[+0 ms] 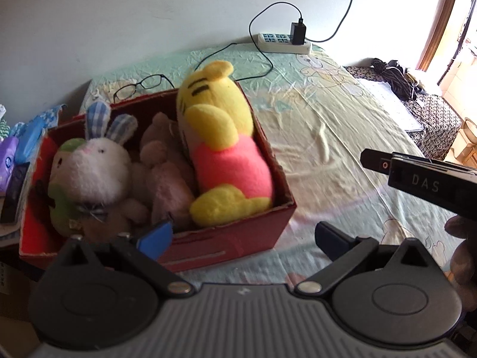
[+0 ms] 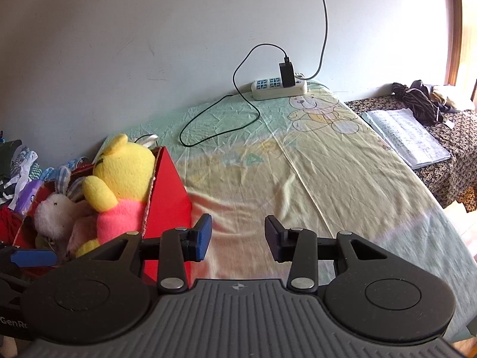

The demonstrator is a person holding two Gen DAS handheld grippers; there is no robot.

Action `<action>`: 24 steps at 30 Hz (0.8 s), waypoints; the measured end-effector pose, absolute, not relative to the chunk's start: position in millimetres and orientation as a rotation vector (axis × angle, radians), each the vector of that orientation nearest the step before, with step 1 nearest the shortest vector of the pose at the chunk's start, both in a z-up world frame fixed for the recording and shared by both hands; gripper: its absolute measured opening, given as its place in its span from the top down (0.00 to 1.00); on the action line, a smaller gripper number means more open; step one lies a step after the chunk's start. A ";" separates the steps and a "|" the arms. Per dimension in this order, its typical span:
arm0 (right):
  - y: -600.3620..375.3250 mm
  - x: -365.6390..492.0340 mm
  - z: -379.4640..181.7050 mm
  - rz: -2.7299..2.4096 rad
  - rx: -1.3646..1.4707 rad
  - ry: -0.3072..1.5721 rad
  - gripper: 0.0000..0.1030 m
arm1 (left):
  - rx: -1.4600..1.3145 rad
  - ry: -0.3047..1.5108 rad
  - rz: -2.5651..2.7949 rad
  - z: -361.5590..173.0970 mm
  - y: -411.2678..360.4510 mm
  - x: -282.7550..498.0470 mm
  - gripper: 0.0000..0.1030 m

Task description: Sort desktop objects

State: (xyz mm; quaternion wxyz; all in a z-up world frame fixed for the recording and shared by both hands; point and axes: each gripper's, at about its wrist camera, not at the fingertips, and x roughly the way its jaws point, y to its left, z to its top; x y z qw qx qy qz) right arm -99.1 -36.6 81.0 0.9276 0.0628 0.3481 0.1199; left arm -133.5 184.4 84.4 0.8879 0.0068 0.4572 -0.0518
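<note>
At the left of your left wrist view sits the red box (image 1: 238, 235), open at the top and packed: a white rabbit (image 1: 95, 167) with checked ears at its left, a brownish plush (image 1: 167, 173) in the middle, and the yellow bear (image 1: 220, 137) in a pink shirt lying along the right wall, head toward the back. The toys fill it wall to wall, so by the look of it the sorting is close to finished. Behind the box, in the upper left quarter, a pair of glasses (image 1: 140, 86) lies on the sheet (image 1: 328, 137), apart from the box; it may be the one loose thing left to sort.

Your left gripper (image 1: 241, 235) hangs low in the frame just before the box's near wall, fingers spread wide and holding nothing. That suits a release over the box or a fresh reach.

Further right, the sheet lies bare in the centre, with a power strip (image 1: 283, 43) and its charger against the wall at the upper centre.

In the right wrist view your right gripper (image 2: 238, 235) hovers over the bare sheet just right of the box, fingers part open, nothing between them.
</note>
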 end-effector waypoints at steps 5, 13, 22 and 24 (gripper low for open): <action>-10.8 -100.5 99.8 0.272 0.129 0.658 0.56 | 0.012 0.905 -0.079 101.4 208.9 -126.0 0.01; 39.5 -106.0 107.8 0.338 0.094 0.627 0.52 | -0.005 0.923 0.000 100.3 251.0 -119.0 0.01; 76.7 -113.0 108.2 0.363 0.083 0.646 0.52 | -0.006 0.944 0.077 93.7 291.9 -119.3 0.01; 83.6 -114.2 107.2 0.360 0.078 0.653 0.51 | -0.011 0.950 0.096 91.8 299.9 -118.8 0.01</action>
